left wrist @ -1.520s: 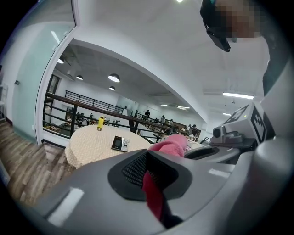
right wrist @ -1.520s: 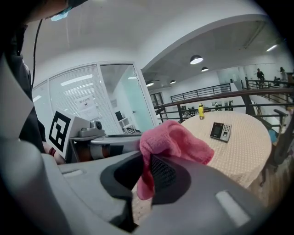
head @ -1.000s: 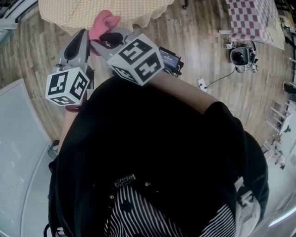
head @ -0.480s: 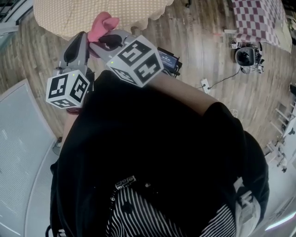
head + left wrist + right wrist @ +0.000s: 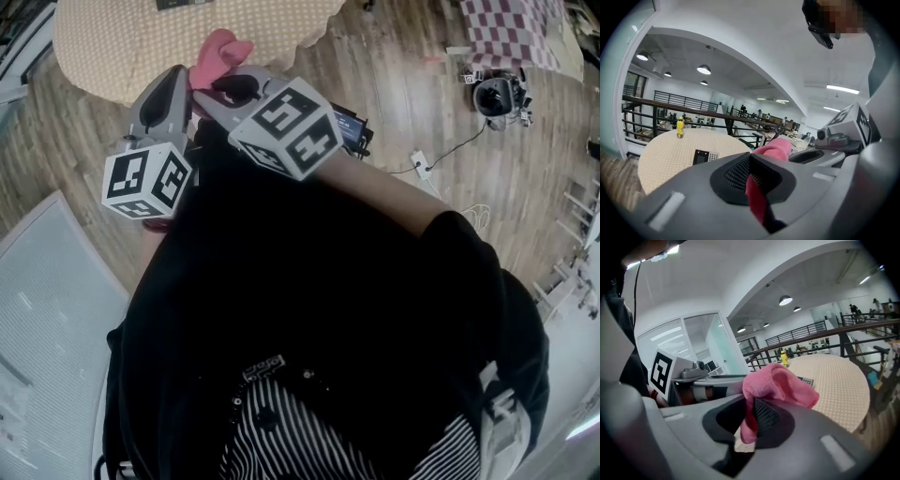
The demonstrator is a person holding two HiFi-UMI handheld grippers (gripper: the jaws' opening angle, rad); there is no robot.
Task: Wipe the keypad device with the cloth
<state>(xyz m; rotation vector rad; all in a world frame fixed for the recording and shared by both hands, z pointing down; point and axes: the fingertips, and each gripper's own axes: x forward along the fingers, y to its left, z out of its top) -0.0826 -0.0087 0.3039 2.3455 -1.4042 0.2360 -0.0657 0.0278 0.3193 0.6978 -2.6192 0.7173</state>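
Observation:
A pink cloth [image 5: 217,52] is held up in front of the person's chest, short of the round table with a beige dotted cover [image 5: 112,47]. My left gripper [image 5: 184,79] and right gripper [image 5: 208,88] sit side by side, and both are shut on the cloth. In the left gripper view the cloth [image 5: 758,199] runs down between the jaws of the left gripper [image 5: 757,180]. The right gripper [image 5: 750,420] pinches a bunched fold of the cloth [image 5: 778,386]. The keypad device [image 5: 704,156] [image 5: 805,380] lies flat on the table, well beyond both grippers.
A small yellow figure [image 5: 680,127] stands at the table's far side. On the wooden floor to the right are a black box [image 5: 345,125], a device with a cable [image 5: 495,94] and a checkered cloth [image 5: 520,33]. A grey panel [image 5: 47,309] lies at the left.
Both grippers, still holding the cloth, have drifted slightly right and toward the table. More of the table top shows at the upper edge of the head view.

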